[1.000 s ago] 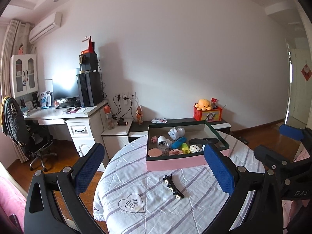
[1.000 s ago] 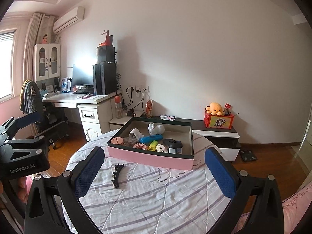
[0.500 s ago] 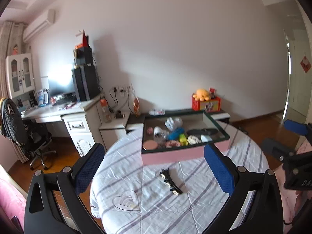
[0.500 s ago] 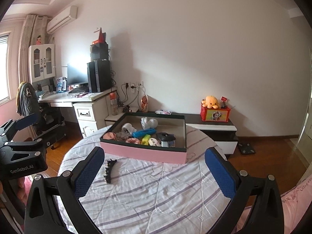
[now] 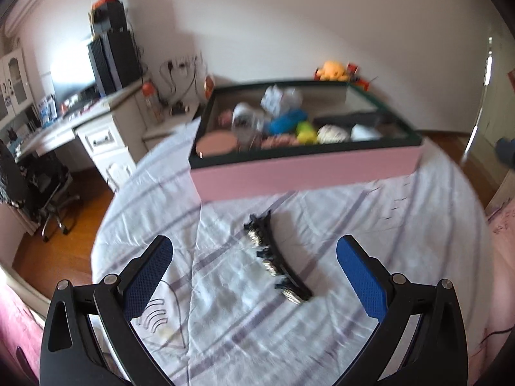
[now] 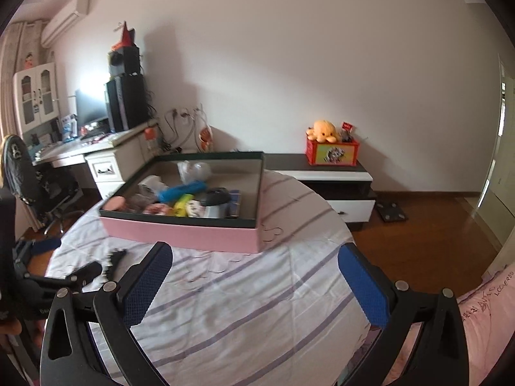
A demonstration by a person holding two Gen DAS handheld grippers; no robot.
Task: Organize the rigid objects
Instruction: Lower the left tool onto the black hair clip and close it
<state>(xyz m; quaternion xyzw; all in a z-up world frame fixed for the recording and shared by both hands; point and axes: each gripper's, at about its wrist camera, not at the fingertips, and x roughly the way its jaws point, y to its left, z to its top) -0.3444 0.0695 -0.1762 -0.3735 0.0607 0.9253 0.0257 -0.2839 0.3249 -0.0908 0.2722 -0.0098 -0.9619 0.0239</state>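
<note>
A black hair clip with shiny stones [image 5: 276,254] lies on the striped cloth of the round table [image 5: 370,225]. My left gripper [image 5: 254,257] is open, low over the cloth, with the clip between its blue fingers. Behind the clip stands a pink box [image 5: 305,170] with a dark green rim, holding several small objects. My right gripper [image 6: 256,276] is open and empty, above the cloth in front of the box [image 6: 183,233]. The clip's end [image 6: 114,257] and the left gripper [image 6: 64,276] show at the left of the right wrist view.
A white desk [image 6: 106,157] with a computer tower and a black office chair [image 6: 35,180] stand at the left. A low dark cabinet [image 6: 334,173] with a red box and orange plush stands behind the table. Wooden floor lies to the right.
My left gripper has moved forward and down to the hair clip, which now lies between its fingers. My right gripper has shifted slightly closer to the box.
</note>
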